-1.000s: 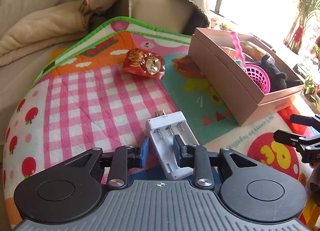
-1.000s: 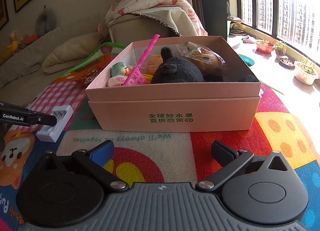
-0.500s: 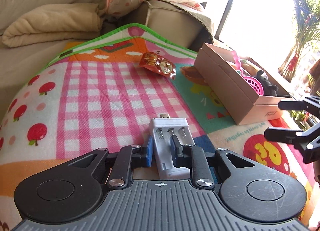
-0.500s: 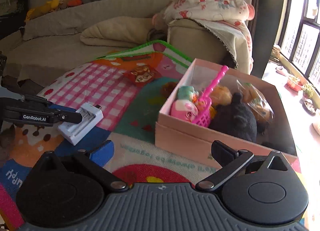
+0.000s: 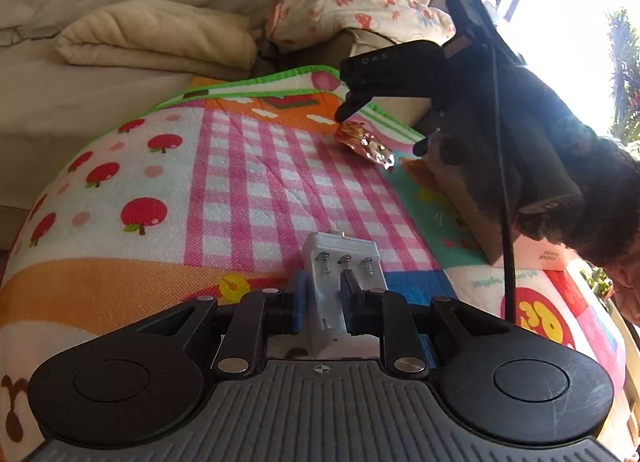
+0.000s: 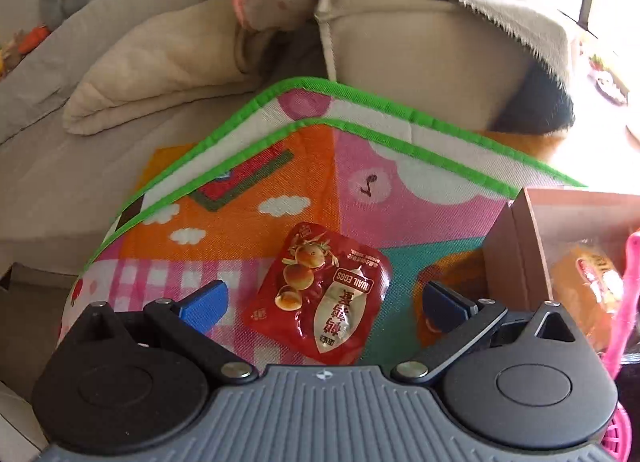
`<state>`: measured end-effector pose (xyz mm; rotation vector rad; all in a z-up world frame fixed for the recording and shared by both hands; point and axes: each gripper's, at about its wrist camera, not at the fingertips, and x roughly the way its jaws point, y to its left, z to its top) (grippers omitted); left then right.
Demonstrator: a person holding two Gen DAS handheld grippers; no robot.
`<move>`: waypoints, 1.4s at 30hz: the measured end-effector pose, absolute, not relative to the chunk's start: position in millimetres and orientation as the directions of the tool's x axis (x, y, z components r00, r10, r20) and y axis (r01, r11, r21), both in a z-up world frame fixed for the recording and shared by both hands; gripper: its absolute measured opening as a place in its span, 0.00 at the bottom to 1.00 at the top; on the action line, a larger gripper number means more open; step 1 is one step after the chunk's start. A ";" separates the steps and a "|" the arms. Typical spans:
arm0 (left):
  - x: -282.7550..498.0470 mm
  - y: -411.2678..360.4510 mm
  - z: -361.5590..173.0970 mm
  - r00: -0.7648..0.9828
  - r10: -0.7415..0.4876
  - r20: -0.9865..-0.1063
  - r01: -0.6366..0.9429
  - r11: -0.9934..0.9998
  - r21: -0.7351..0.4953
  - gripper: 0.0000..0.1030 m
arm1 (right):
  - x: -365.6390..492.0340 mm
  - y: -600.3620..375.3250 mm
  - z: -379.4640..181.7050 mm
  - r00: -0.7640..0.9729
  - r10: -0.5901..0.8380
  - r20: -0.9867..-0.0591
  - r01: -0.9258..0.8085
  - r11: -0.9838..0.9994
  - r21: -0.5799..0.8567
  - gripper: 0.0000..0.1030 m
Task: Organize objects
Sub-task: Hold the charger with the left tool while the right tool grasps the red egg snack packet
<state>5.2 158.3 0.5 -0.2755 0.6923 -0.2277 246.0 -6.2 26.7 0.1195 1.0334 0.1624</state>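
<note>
My left gripper [image 5: 324,304] is shut on a white battery charger [image 5: 340,270], one side wall pinched between its pads, just above the colourful play mat [image 5: 240,190]. A red quail-egg snack packet [image 6: 320,294] lies flat on the mat. My right gripper [image 6: 324,302] hovers over it, open wide, one blue pad on each side and not touching. In the left wrist view the same packet [image 5: 366,142] sits far back on the mat under the right gripper [image 5: 380,130]. The pink cardboard box [image 6: 532,246] stands just right of the packet.
The box holds a wrapped orange snack [image 6: 588,282] and a pink plastic toy [image 6: 624,302]. A folded beige blanket [image 5: 156,38] and a floral quilt [image 5: 356,6] lie on the sofa behind the mat. A green mat border [image 6: 320,102] runs along the far edge.
The left gripper closed on the charger and drew it back along the mat. The right gripper swung from in front of the box across to above the snack packet, staying open.
</note>
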 end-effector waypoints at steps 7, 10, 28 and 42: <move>3.2 165.4 -2.3 0.750 -0.323 -0.577 0.115 0.923 -0.367 0.21 | 246.3 7.5 22.7 0.517 0.205 -0.831 -0.157 0.977 0.143 0.65; 3.0 166.1 -3.0 0.753 -0.323 -0.573 0.115 0.922 -0.370 0.21 | 229.3 2.6 30.9 0.527 0.233 -0.817 -0.225 0.965 0.130 0.52; -4.1 162.4 -6.1 0.781 -0.296 -0.550 0.100 0.928 -0.358 0.22 | 191.7 -30.1 42.7 0.451 0.410 -0.793 -0.231 0.912 0.340 0.85; -3.8 172.1 -9.5 0.782 -0.332 -0.527 0.089 0.897 -0.434 0.21 | 188.1 21.0 24.0 0.516 0.275 -0.812 -0.395 0.917 0.060 0.69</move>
